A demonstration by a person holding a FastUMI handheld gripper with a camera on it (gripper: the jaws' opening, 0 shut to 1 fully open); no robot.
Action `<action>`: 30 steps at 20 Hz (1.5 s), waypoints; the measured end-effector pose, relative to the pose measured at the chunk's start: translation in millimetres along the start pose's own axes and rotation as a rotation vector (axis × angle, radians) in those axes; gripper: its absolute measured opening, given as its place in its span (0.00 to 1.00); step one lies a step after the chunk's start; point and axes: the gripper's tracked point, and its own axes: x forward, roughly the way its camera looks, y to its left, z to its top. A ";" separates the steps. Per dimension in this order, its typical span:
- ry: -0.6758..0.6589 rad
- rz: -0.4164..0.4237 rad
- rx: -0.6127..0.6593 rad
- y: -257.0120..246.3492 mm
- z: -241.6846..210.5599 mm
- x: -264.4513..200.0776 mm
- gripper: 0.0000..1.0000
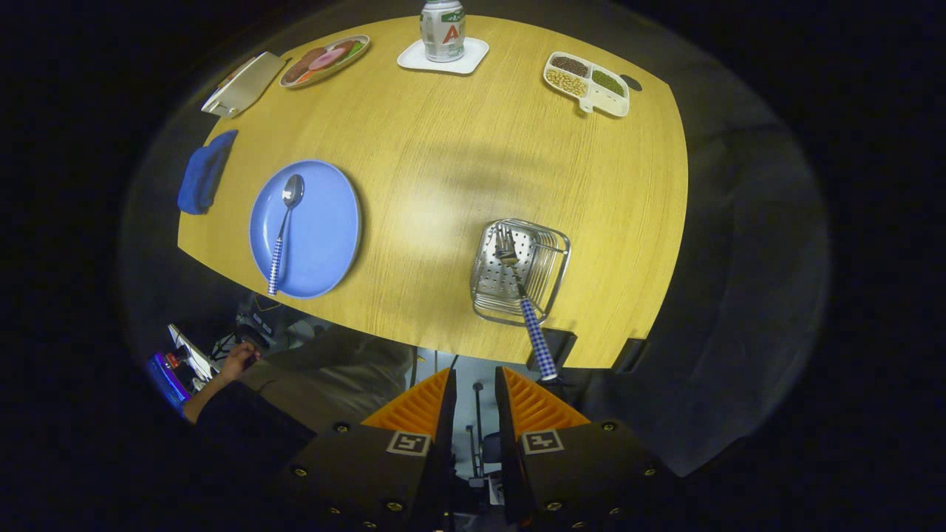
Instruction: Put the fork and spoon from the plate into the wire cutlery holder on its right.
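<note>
Round pale-wood table (443,192), dark booth around. Left: folded blue cloth (203,174), then round blue plate (325,236) with checked-handle metal spoon (284,229) lying on it. Right: square wire cutlery holder (547,277), checked-handle fork (521,295) inside, tines down, handle leaning out. Gripper (473,391) high above near table edge, fingers narrowly parted, holding nothing.

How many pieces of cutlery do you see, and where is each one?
2. The spoon lies on the blue plate. The fork stands in the wire cutlery holder, handle leaning out toward the tongs, which are open and hold nothing. None seems hidden.
</note>
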 end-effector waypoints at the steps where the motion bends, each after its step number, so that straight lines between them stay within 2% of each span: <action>1: -0.010 -0.007 0.000 7.4 -1.6 0.8 0.30; 6: -0.056 0.021 0.003 56.2 -3.0 10.2 0.30; 9: -0.099 -0.002 -0.019 80.1 7.2 12.2 0.30; 17: -0.130 0.065 -0.093 162.6 23.9 17.3 0.30; 30: -0.122 0.136 -0.047 229.4 60.5 56.0 0.30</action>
